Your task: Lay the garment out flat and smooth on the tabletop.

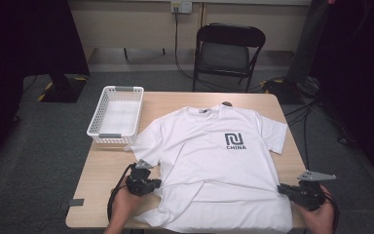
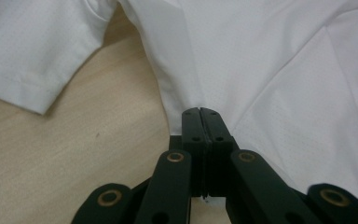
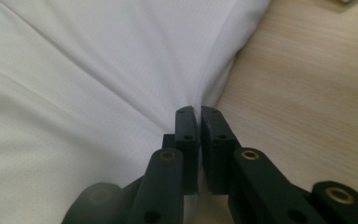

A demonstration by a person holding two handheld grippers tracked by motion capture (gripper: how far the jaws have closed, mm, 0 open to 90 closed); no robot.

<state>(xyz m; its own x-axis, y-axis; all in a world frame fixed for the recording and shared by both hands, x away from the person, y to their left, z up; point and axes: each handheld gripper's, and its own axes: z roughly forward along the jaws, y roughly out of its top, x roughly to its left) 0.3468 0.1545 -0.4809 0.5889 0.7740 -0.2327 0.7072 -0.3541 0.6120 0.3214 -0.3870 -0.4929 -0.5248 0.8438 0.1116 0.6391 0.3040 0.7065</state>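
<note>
Pinching the white T-shirt (image 1: 214, 165) at both side seams, the left gripper (image 1: 157, 184) and right gripper (image 1: 281, 187) each have jaws clamped together on fabric. It lies flat on the wooden table (image 1: 107, 170), collar at 12 o'clock, hem at 6, its long axis running between them. The white basket (image 1: 116, 115) sits at 10 o'clock, nearer the left hand, probably the destination after folding.
</note>
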